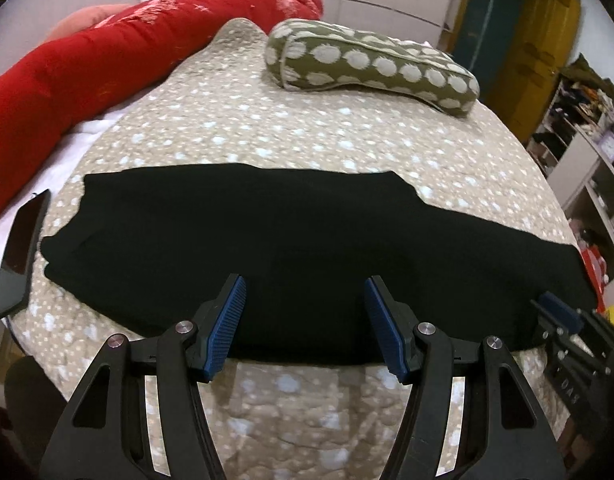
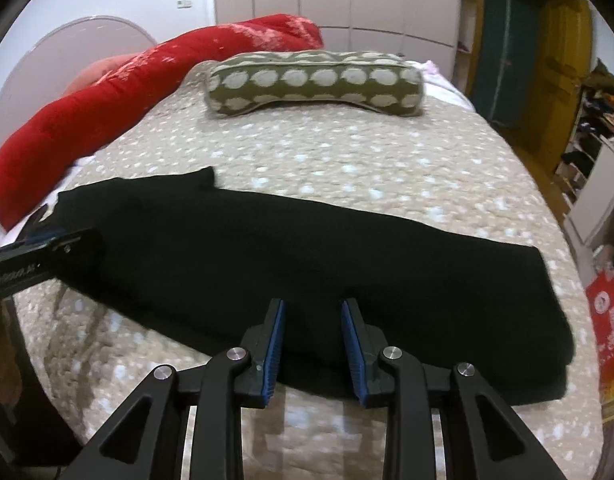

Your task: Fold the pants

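Black pants (image 1: pixel 267 248) lie folded lengthwise in a long flat strip across the spotted beige bedspread (image 1: pixel 291 132). My left gripper (image 1: pixel 305 284) hovers over their near edge, its jaws wide apart with only cloth below them. My right gripper (image 2: pixel 313 304) stands open further to the right along the same edge of the pants (image 2: pixel 307 260), with a narrower gap and nothing between its blue pads (image 2: pixel 277 340). Each wrist view catches the other gripper at its side edge.
A long red bolster (image 1: pixel 107 52) runs along the bed's left side. A green cushion with white spots (image 1: pixel 371 64) lies at the far end. A dark phone (image 1: pixel 21 252) rests left of the pants. Shelves (image 1: pixel 579 140) and a red box (image 2: pixel 607 320) stand to the right.
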Tool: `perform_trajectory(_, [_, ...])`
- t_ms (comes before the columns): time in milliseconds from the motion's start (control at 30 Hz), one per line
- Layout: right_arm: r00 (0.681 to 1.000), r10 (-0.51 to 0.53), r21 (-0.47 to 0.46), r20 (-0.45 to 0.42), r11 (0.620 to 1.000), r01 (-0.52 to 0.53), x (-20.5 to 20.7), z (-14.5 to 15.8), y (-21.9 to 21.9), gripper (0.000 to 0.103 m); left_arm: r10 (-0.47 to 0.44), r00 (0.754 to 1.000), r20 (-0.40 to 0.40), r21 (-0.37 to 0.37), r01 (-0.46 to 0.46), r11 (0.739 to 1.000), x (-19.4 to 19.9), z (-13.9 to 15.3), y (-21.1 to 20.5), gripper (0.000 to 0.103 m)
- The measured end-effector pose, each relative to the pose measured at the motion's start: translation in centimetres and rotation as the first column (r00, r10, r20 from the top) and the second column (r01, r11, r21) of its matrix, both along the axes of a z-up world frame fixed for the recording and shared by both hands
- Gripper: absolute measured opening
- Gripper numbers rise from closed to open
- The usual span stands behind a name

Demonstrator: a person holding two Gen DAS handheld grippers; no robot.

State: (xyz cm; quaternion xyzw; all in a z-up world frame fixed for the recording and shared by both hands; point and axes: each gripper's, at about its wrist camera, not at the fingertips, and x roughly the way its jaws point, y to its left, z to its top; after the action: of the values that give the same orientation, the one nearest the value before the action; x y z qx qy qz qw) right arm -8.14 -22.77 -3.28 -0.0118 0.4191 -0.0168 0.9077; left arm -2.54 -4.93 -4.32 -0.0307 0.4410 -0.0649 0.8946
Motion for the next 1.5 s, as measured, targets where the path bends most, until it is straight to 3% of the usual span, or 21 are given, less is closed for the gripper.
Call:
perform_trajectory(133, [0.999, -0.027, 0.012, -0.019, 1.0, 0.028, -0.2, -0.8, -1.3, 0.028, -0.01, 1.0, -0.003, 0.011, 0.01, 1.0, 0.3, -0.9, -0.8, 0.07])
perform_trajectory(267, [1.0, -0.018, 0.032, -0.014, 0.999, 0.019, -0.3, -0.7, -1.6, 0.028, -0.018, 1.0, 0.001, 0.036, 0.018, 0.999, 0.2, -0.8, -1.5, 0.07])
perform_trajectory(333, [1.0, -0.021, 0.049, -0.015, 0.999, 0.022, -0.6, -0.5, -2.0, 0.028, -0.036, 0.999, -0.001, 0.01, 0.036, 0.999, 0.3, -0.3, -1.8, 0.07])
perform_trajectory(500, [0.997, -0.081, 0.103, -0.008, 0.991, 0.082, -3.2, 0.3, -5.2, 0.035, -0.137, 0.991, 0.002, -0.018, 0.137, 0.99, 0.9, 0.9, -4.8, 0.07])
perform_trajectory(600, [0.99, -0.142, 0.152, -0.005, 0.978, 0.142, -6.0, 0.3, -8.2, 0.038, -0.243, 0.969, -0.032, -0.087, 0.24, 0.967, 1.7, 0.9, -7.7, 0.07])
perform_trajectory(800, [0.957, -0.288, 0.3, -0.029, 0.911, 0.283, -8.9, -0.7, -14.1, 0.044, -0.451, 0.889, -0.078, -0.126, 0.44, 0.889, 3.7, 0.5, -16.2, 0.07])
perform_trajectory(933, [0.948, -0.318, 0.442, -0.02, 0.848, 0.294, -9.2, -1.6, -16.1, 0.045, -0.531, 0.844, -0.073, -0.122, 0.521, 0.845, 5.0, 1.0, -20.9, 0.07])
perform_trajectory(1067, [0.944, -0.331, 0.504, 0.007, 0.816, 0.283, -8.6, -2.0, -17.2, 0.046, -0.615, 0.783, -0.094, -0.117, 0.604, 0.788, 6.0, 0.9, -26.0, 0.07])
perform_trajectory(1200, [0.946, -0.323, 0.512, 0.034, 0.819, 0.261, -8.3, -2.2, -17.3, 0.047, -0.7, 0.706, -0.111, -0.126, 0.688, 0.714, 5.9, 0.5, -29.8, 0.07])
perform_trajectory(1333, [0.944, -0.323, 0.518, 0.062, 0.819, 0.246, -7.6, -2.3, -17.3, 0.052, -0.723, 0.675, -0.147, -0.121, 0.714, 0.69, 6.0, -0.4, -33.1, 0.07])
perform_trajectory(1500, [0.939, -0.329, 0.502, 0.097, 0.831, 0.239, -6.9, -2.5, -17.0, 0.055, -0.773, 0.601, -0.203, -0.093, 0.774, 0.626, 4.9, -1.8, -36.3, 0.073])
